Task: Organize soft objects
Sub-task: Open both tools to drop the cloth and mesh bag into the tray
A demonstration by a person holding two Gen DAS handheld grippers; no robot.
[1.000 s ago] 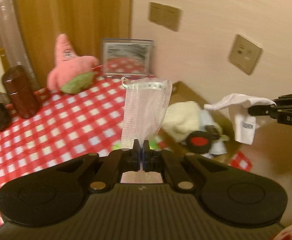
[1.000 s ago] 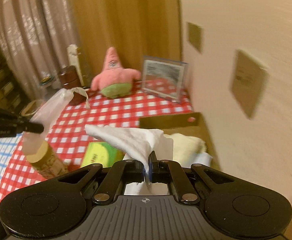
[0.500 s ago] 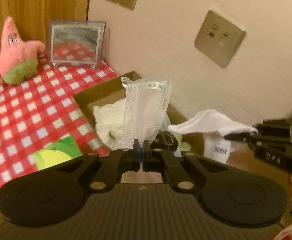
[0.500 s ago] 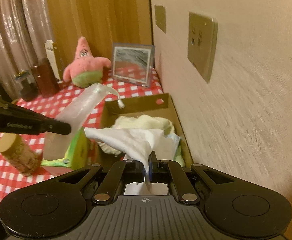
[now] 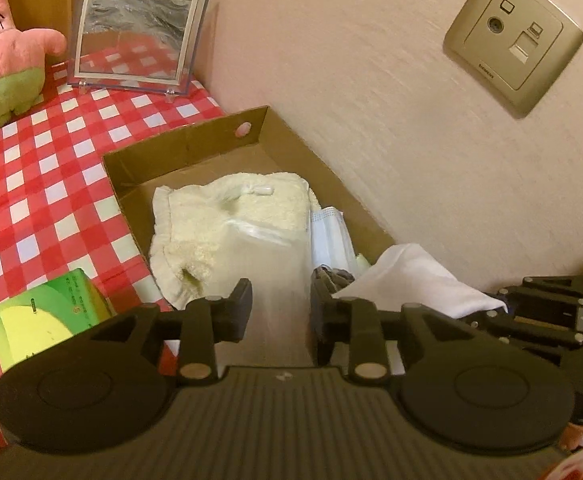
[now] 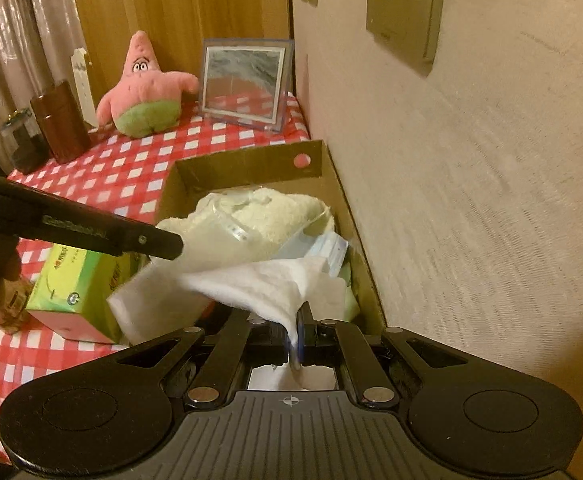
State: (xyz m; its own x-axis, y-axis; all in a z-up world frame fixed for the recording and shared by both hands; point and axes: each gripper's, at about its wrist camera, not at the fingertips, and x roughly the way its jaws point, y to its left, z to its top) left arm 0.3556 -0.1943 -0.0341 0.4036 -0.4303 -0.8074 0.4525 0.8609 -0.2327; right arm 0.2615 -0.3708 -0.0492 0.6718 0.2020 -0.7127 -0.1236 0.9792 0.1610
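Left wrist: mesh bag (image 5: 265,264) between parted tool (image 5: 280,305) fingers.

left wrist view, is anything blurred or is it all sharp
Left wrist view: the mesh bag between the open left gripper is smeared by motion, while the box and socket stay sharp. Right wrist view: the wall streaks.
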